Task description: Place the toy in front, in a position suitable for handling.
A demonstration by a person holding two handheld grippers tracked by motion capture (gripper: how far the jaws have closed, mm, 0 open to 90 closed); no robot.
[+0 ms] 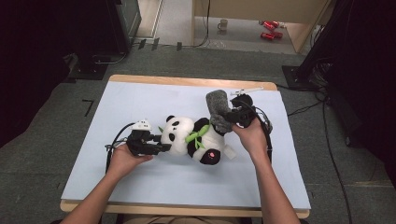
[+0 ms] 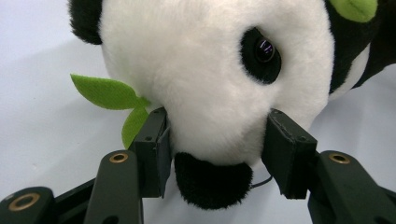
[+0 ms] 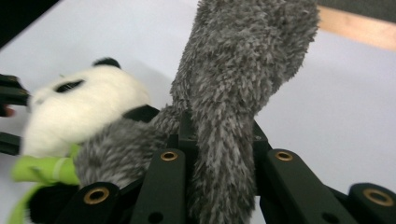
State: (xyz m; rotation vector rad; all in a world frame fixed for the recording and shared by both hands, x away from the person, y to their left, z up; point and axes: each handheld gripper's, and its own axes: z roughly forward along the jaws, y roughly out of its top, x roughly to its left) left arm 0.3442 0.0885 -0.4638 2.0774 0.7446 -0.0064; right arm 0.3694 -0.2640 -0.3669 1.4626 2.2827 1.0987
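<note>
Plush panda lies on its side, black-and-white with green leaf trim; left gripper clamps its head; right gripper pinches fuzzy grey sock.

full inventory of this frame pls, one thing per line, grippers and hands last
panda plush: 1, black and white with a green leaf scarf, lying mid-table, head toward the left gripper
grey fuzzy cloth: 1, grey, standing up over the panda's body, clamped low down
table: 1, pale blue top with wooden edge, centre of the high view
mug: 1, light coloured, on the floor beyond the table
red items: about 2, red, on the floor right of the mug; too small to identify
left gripper: 1, black, jaws pressed on either side of the panda's head
right gripper: 1, black, shut on the grey fuzzy cloth
hands: 2, one on each gripper, forearms entering from the bottom
</note>
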